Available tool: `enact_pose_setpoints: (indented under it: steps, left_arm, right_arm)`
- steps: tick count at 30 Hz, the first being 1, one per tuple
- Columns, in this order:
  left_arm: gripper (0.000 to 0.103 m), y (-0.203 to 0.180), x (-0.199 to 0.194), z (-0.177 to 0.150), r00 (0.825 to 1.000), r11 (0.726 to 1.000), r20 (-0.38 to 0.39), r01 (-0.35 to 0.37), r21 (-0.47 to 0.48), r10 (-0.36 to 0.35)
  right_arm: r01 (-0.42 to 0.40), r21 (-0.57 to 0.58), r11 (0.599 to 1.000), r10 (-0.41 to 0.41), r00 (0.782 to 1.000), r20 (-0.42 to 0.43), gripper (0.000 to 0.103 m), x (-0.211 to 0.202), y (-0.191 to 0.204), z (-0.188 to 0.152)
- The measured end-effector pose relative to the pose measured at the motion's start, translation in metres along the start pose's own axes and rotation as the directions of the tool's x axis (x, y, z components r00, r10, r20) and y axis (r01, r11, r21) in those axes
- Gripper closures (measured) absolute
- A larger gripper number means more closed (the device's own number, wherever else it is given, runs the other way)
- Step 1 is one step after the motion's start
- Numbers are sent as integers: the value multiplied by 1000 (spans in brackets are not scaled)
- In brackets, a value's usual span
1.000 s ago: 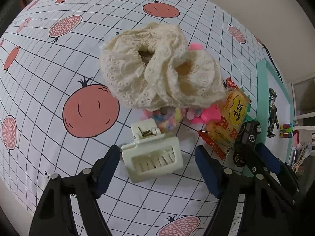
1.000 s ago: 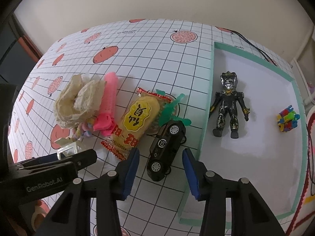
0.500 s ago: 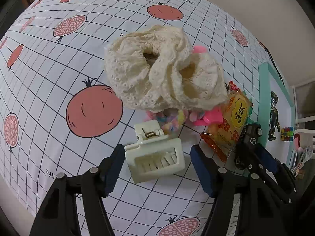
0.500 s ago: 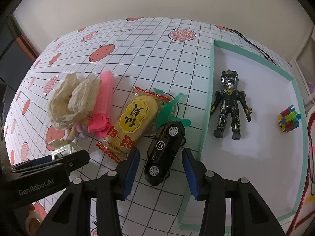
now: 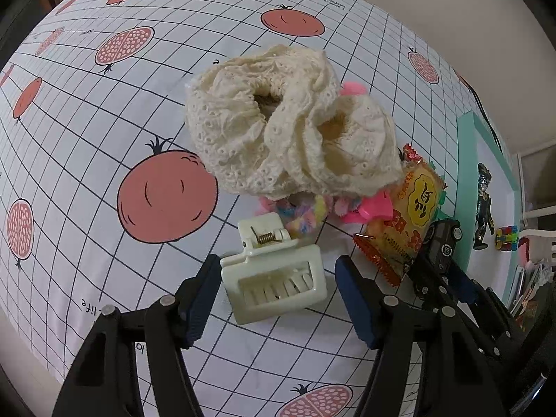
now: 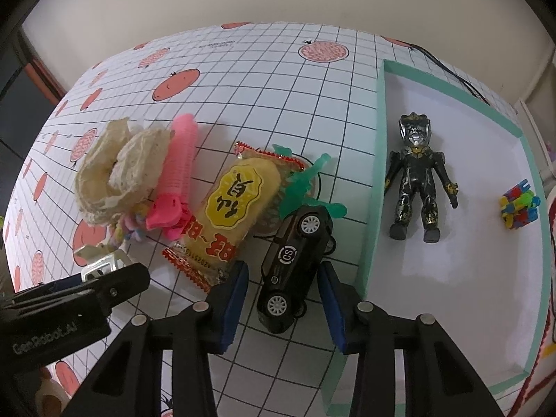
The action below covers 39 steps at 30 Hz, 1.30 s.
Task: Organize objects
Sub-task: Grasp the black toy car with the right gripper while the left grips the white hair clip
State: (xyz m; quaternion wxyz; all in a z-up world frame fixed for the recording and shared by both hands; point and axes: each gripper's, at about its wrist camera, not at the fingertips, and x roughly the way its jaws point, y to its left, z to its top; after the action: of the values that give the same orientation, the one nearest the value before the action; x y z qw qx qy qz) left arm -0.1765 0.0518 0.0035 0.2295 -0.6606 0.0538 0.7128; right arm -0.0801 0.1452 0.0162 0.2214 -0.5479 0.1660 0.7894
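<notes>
A cream hair claw clip (image 5: 274,278) lies on the gridded cloth between the blue pads of my left gripper (image 5: 276,295), which is open around it, pads close to its sides. Behind it sit cream lace scrunchies (image 5: 288,128), a pastel scrunchie (image 5: 299,215), a pink clip (image 5: 373,208) and a yellow snack packet (image 5: 413,215). In the right wrist view a black toy car (image 6: 295,264) lies between the pads of my right gripper (image 6: 283,307), open around its rear half. A green plastic toy (image 6: 302,187) pokes out behind the car.
A teal-rimmed white tray (image 6: 370,208) lies right of the car, holding a black figure (image 6: 418,177) and a multicoloured block toy (image 6: 517,205). The snack packet (image 6: 236,208) sits just left of the car. A black cable (image 6: 448,69) runs behind the tray.
Both grippers have moved forward and down. The claw clip now sits deeper between the left pads, and the car sits between the right pads. Nothing has been lifted.
</notes>
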Motion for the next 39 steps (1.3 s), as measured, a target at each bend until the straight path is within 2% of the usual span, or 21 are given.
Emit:
enact_pose_setpoints:
  steps: [5,9,15,18,22,31,37,39]
  left_arm:
    - [34,1,0,1,1000,1000,0,-4,7,4]
    - [34,1,0,0,1000,1000,1,5,-7,-5]
    - [35,-1,0,-1,1000,1000,2,-2,-6,2]
    - [45,0,-1,0,1000,1000,8,-17,-4,17]
    - [46,0,-1,1,1000,1000,9,-15,-2,15]
    - [46,6,-3,2,1000,999,-8,15,-36,-16]
    - [46,-2,-18,5,999,999,22,28,-25,-28]
    - [46,-2,-23,6,998,997,34,61,-43,-60]
  right_arm:
    - [6,-8,1000,-5,1000,5,59,1,0,0]
    - [16,3,1000,-16,1000,14,67,0,-3,1]
    - [10,3,1000,-10,1000,17,68,-1,-5,1]
    - [7,5,1000,-7,1000,22,69,-3,-6,1]
    - [1,13,1000,-2,999,36,70,-9,-8,3]
    - [-1,14,1000,0,999,50,71,-15,-12,6]
    - [-4,31,1000,1,997,81,72,-29,-22,5]
    - [-7,37,999,4,995,96,72,-35,-24,6]
